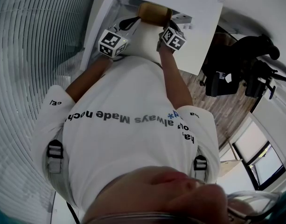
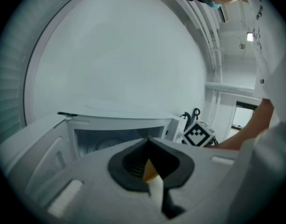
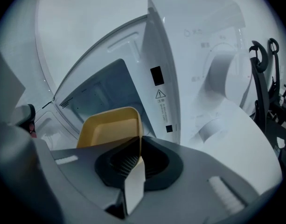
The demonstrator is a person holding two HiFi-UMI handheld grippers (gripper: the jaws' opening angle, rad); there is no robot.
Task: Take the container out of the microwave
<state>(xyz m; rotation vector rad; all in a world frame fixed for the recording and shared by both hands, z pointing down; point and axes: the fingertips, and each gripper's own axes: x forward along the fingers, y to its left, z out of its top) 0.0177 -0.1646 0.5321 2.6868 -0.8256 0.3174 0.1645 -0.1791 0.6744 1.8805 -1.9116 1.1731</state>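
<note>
Both claws are on the container (image 3: 110, 129), one per side; a two-point hold suits an open yellow dish, since it holds it level and stops it swinging off one rim.

Right claw (image 3: 138, 158) is closed on the near rim, the thin yellow wall pinched between the pads; left claw (image 2: 151, 171) is likewise closed, a yellow sliver of rim showing between its jaws. My read is that the grip is on the rim edge because the body looks too wide for the jaws.

In the right gripper view the container sits at the mouth of the microwave (image 3: 194, 55), just left of the control panel (image 3: 222, 78); the cavity (image 2: 117, 141) beyond the left claw looks vacant, so the dish is probably at the opening or just clear of it; cannot tell which.

In the head view the dish lies between the two marker cubes (image 1: 112, 43), against the oven front.

Step in hand, as I judge it: draw straight back, level. Risk: the rim pinch is shallow, so the dish tilts if one claw leads; contents not visible; set-down spot not in view.
</note>
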